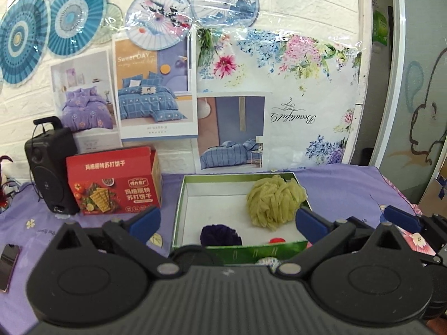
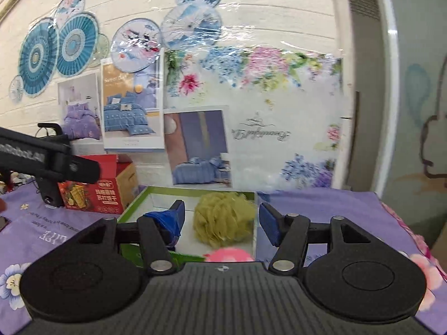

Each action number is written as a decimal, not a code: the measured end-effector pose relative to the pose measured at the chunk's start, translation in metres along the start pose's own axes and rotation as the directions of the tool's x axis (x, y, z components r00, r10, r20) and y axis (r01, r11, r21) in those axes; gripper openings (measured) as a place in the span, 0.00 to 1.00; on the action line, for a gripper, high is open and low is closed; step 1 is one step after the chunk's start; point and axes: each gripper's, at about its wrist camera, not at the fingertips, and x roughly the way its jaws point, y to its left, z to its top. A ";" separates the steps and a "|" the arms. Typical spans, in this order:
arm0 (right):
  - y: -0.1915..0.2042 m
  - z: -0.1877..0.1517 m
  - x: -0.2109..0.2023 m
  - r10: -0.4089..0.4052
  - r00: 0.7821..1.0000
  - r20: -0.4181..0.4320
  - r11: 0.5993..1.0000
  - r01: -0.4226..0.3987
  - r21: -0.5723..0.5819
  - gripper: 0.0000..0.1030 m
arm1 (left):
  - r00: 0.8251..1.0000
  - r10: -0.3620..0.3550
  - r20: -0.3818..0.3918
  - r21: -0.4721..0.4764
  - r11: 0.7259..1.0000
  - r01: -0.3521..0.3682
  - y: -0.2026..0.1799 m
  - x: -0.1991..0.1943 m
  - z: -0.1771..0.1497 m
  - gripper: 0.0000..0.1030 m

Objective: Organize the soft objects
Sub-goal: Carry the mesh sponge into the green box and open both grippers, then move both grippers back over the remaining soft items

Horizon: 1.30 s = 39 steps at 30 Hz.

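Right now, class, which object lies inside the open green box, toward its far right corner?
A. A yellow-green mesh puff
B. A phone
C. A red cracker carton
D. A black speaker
A: the puff rests on the white floor of the box, while the carton and speaker stand outside it to the left.

Both wrist views look forward and slightly down over their own fingers, close to the open box (image 1: pixel 178 209) on the counter (image 1: pixel 349 184), facing the decorated wall (image 1: pixel 307 8). The right view sits further right; both share the box and wall.
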 end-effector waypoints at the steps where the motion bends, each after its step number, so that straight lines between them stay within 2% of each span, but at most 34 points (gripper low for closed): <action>1: -0.001 -0.004 -0.006 -0.024 1.000 0.000 1.000 0.024 0.013 0.43 | 1.000 0.002 0.003 0.003 1.000 -0.002 0.000 -0.006 -0.004 0.99; 5: -0.007 -0.022 -0.025 -0.053 0.998 -0.031 0.994 0.056 0.089 0.43 | 1.000 0.019 -0.001 0.012 1.000 -0.019 0.002 -0.024 -0.027 1.00; 8: -0.012 -0.042 -0.040 -0.026 0.999 -0.020 0.992 0.028 0.124 0.43 | 0.996 0.087 0.001 0.008 0.996 -0.087 0.010 -0.035 -0.054 1.00; 11: -0.019 -0.067 -0.056 -0.002 1.000 0.007 0.980 0.000 0.199 0.44 | 0.993 0.113 -0.027 -0.004 0.994 -0.113 0.024 -0.040 -0.085 1.00; 15: -0.028 -0.105 -0.066 -0.007 1.000 0.021 0.956 0.001 0.294 0.45 | 0.985 0.135 -0.110 -0.015 0.990 -0.138 0.041 -0.036 -0.134 1.00; 17: -0.028 -0.122 -0.063 0.010 0.999 -0.032 0.953 0.000 0.302 0.45 | 0.977 0.115 -0.178 -0.023 0.992 -0.121 0.052 -0.032 -0.160 1.00; 20: -0.026 -0.142 -0.058 0.046 0.993 -0.108 0.952 -0.011 0.306 0.45 | 0.952 0.072 -0.297 -0.049 0.995 -0.090 0.067 -0.024 -0.196 1.00; 22: -0.021 -0.151 -0.057 0.092 0.987 -0.130 0.951 -0.048 0.306 0.45 | 0.939 0.077 -0.336 -0.059 0.993 -0.103 0.076 -0.019 -0.208 1.00; 24: -0.010 -0.156 -0.054 0.154 0.975 -0.157 0.949 -0.102 0.298 0.45 | 0.933 0.107 -0.344 -0.063 0.989 -0.137 0.084 -0.014 -0.211 1.00; 26: 0.008 -0.155 -0.051 0.230 0.956 -0.181 0.945 -0.175 0.276 0.45 | 0.934 0.122 -0.335 -0.079 0.984 -0.157 0.091 -0.009 -0.207 1.00; 30: 0.052 -0.150 -0.050 0.342 0.919 -0.197 0.937 -0.316 0.150 0.45 | 0.933 0.132 -0.336 -0.118 0.976 -0.181 0.102 0.005 -0.194 1.00; 35: 0.083 -0.151 -0.028 0.276 0.934 -0.229 0.958 -0.285 -0.011 0.45 | 0.930 0.131 -0.342 -0.106 0.978 -0.177 0.098 0.028 -0.186 1.00; 39: 0.094 -0.152 0.001 0.286 0.919 -0.271 0.949 -0.311 -0.053 0.45 | 0.928 0.107 -0.358 -0.112 0.981 -0.156 0.094 0.042 -0.184 1.00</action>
